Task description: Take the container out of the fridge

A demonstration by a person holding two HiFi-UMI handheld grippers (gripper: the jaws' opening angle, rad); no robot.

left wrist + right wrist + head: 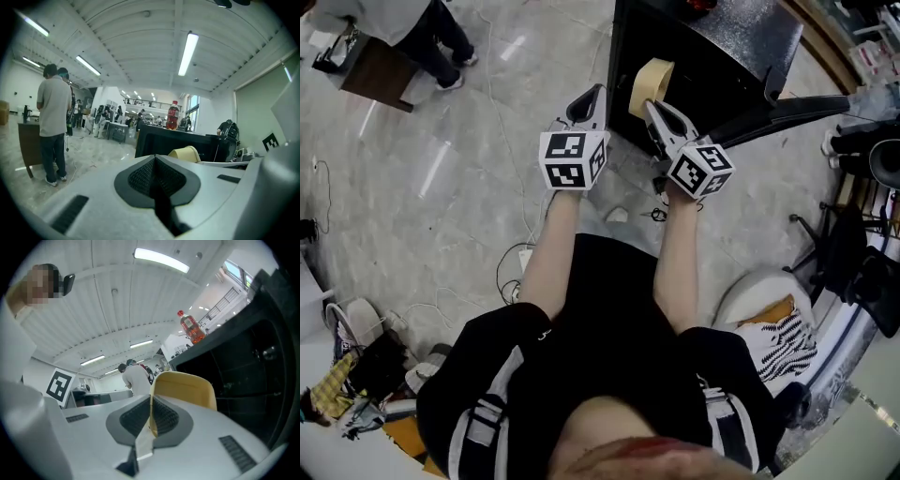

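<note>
black top (609, 309), striped sleeves (487, 412)
left gripper (598, 91) and right gripper (651, 106): pale grey shells, dark ribbed pads (140, 178), black-and-white marker cubes (572, 159).

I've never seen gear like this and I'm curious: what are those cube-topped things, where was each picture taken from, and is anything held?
A person holds a claw tool in each hand; the marked cubes belong to them. One picture looks down from the person's head; the others ride on each claw, looking along it. The right claw is shut on the rim of a pale yellow container before a black fridge. The left claw is shut and empty. A red bottle stands on the fridge.
</note>
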